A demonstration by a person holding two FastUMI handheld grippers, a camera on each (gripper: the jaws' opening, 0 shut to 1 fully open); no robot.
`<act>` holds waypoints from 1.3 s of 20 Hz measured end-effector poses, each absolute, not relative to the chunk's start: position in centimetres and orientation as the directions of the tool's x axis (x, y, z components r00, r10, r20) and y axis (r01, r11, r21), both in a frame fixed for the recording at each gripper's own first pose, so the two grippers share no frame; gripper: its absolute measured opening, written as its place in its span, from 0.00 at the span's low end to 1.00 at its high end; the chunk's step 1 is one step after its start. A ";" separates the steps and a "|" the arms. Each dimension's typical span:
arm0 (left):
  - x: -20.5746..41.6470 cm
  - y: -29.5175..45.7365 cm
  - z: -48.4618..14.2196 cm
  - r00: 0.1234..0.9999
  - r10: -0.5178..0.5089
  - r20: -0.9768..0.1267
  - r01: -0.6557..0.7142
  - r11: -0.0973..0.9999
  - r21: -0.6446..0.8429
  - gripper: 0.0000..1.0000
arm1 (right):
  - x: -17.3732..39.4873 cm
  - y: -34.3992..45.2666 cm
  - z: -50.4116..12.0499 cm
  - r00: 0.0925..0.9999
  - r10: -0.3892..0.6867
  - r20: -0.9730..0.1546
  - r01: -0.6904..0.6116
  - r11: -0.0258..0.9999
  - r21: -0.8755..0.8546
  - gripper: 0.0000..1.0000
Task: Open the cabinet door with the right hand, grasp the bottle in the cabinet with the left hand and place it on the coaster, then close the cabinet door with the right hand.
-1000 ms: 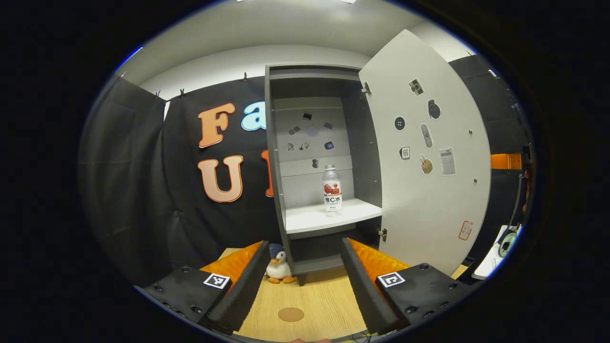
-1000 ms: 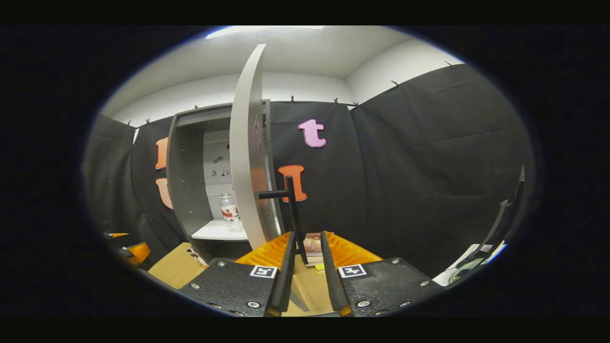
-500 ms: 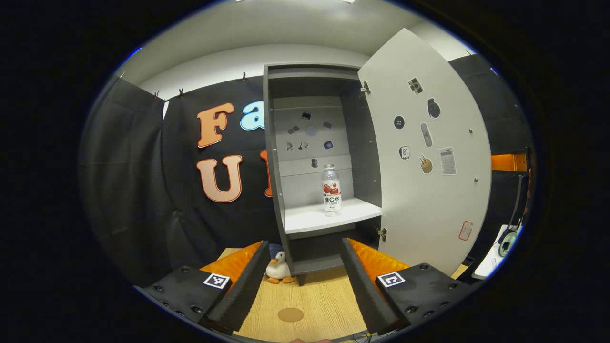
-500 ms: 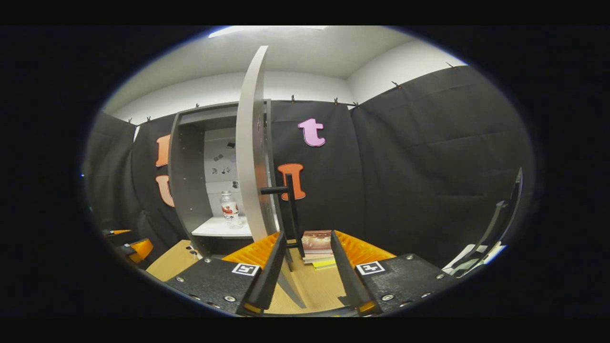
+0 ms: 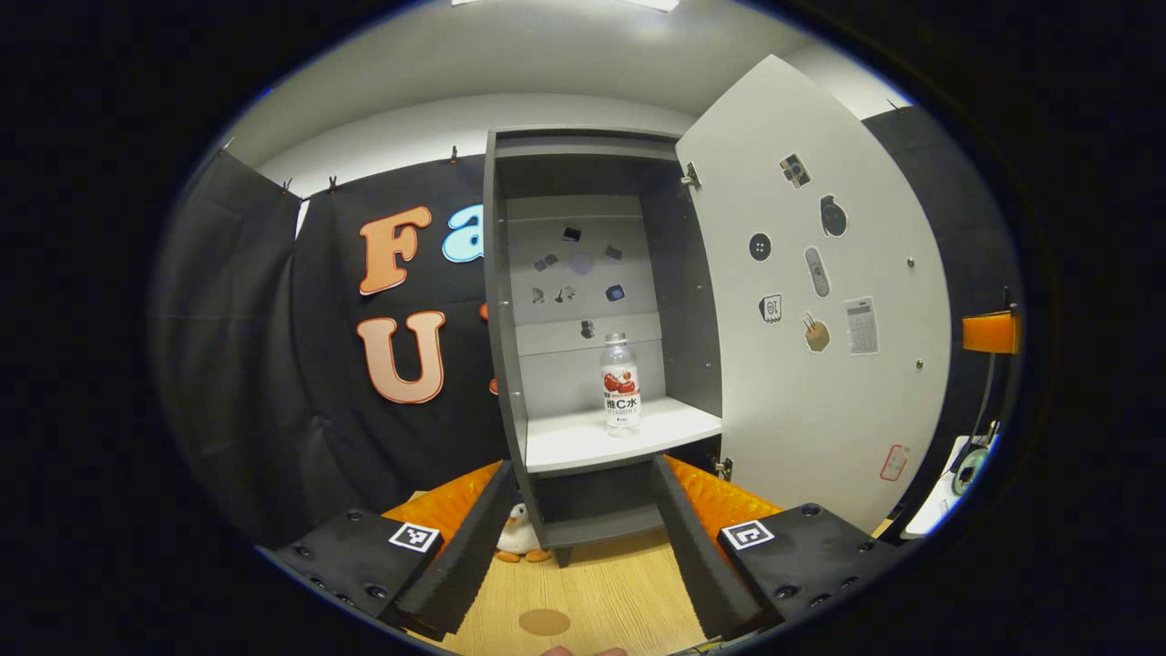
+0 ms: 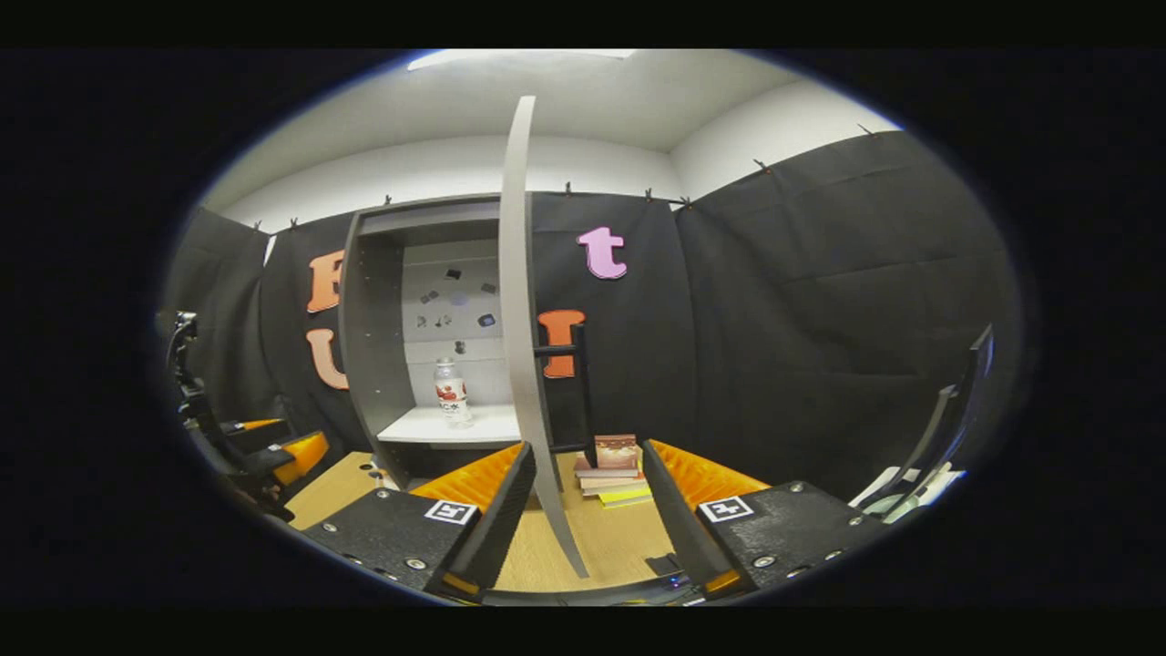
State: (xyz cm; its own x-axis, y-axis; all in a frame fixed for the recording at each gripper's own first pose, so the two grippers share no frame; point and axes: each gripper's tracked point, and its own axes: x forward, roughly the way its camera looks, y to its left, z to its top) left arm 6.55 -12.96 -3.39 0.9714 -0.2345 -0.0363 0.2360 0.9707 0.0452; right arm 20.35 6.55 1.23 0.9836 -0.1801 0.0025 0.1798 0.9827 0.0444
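Straight ahead of the left claw (image 5: 572, 538), whose fingers are spread ready to take it, the bottle (image 5: 620, 383) stands on the cabinet shelf (image 5: 583, 442), while the right claw (image 6: 583, 510), also apart, has released the swung-out door (image 6: 521, 301).

The bottle (image 5: 620, 393) is standing on the shelf (image 5: 583, 442) inside the cabinet (image 5: 499, 301). The cabinet door (image 5: 811, 301) is hanging open to the cabinet's right. Before the cabinet, a coaster (image 5: 544, 622) is lying on the table (image 5: 619, 601); a plush penguin (image 5: 517, 539) is sitting by the cabinet's base.
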 end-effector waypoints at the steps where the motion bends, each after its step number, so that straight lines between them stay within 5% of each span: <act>1: 7.4 -13.5 -3.1 0.971 -0.238 -0.027 0.239 0.970 0.050 0.96 | 20.2 6.6 1.2 0.984 -0.179 0.000 0.178 0.983 0.041 0.74; 12: 16.9 -18.2 -2.2 0.954 -0.297 0.045 0.294 0.954 0.057 0.96 | 19.5 7.3 1.4 0.986 -0.169 0.003 0.169 0.985 0.023 0.74; 26: 30.0 -22.5 -5.7 0.955 -0.295 -0.012 0.296 0.955 0.016 0.95 | 20.5 10.3 1.2 0.998 -0.057 -0.006 0.058 0.997 0.050 0.80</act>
